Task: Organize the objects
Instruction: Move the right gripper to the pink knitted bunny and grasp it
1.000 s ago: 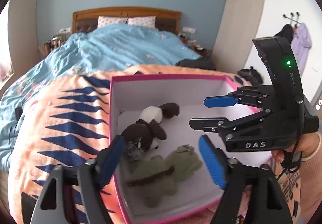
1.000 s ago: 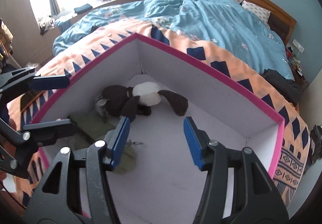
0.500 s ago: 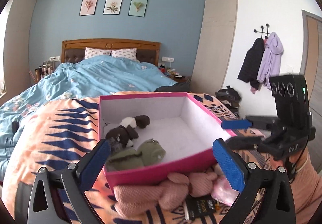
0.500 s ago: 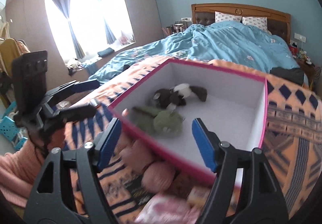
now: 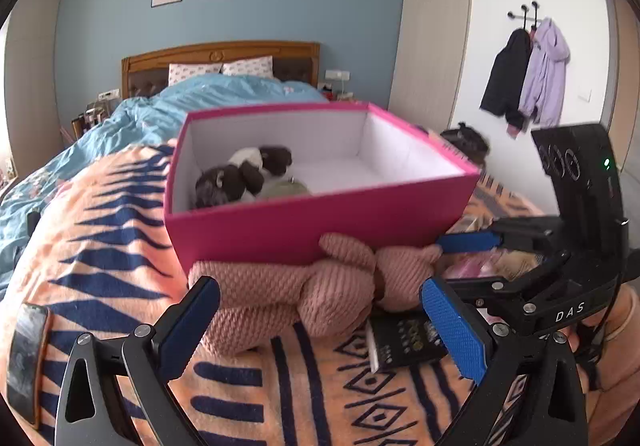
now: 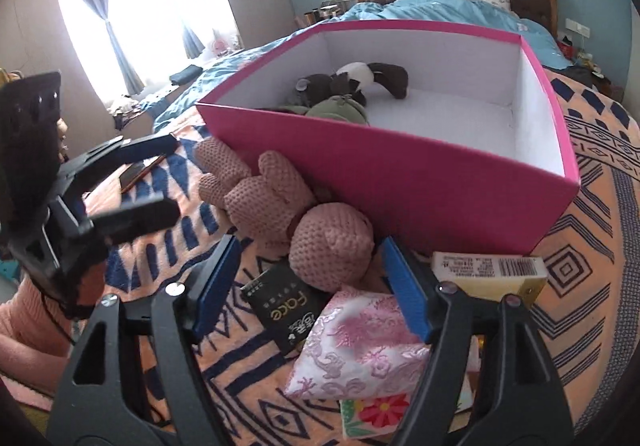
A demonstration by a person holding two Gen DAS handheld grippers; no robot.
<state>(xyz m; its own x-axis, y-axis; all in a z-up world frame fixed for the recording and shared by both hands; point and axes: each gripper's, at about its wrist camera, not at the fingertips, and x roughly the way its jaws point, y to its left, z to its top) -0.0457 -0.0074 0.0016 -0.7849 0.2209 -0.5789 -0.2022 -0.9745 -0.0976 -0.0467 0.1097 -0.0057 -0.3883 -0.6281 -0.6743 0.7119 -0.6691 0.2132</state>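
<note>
Lying on the patterned blanket (image 5: 120, 246) against the near wall of the pink box (image 5: 320, 221), the pink knitted plush (image 5: 304, 294) is judged to be the next thing to go into the box. In the left wrist view its long axis runs left to right, roughly parallel to the box's near wall and across the line of the left claw (image 5: 320, 322). The left claw stands wide open and empty, with the plush body directly ahead between its two blue pads and just beyond them. The right claw (image 6: 310, 286) is also open and empty; in the right wrist view the rounded head of the plush (image 6: 330, 246) sits just ahead of the gap between its pads, with the body and limbs trailing away to the far left. Both claws are therefore near the plush: the left one faces its body, the right one its head. A black packet (image 6: 286, 312), a pink embroidered pouch (image 6: 356, 342) and a yellow carton (image 6: 488, 272) lie close around the right claw, so a closure there risks catching the packet or pouch. A brown-and-white plush (image 6: 352, 79) and a green plush (image 6: 336, 107) already lie inside the box at its left side; the right side of the box floor is bare.
</note>
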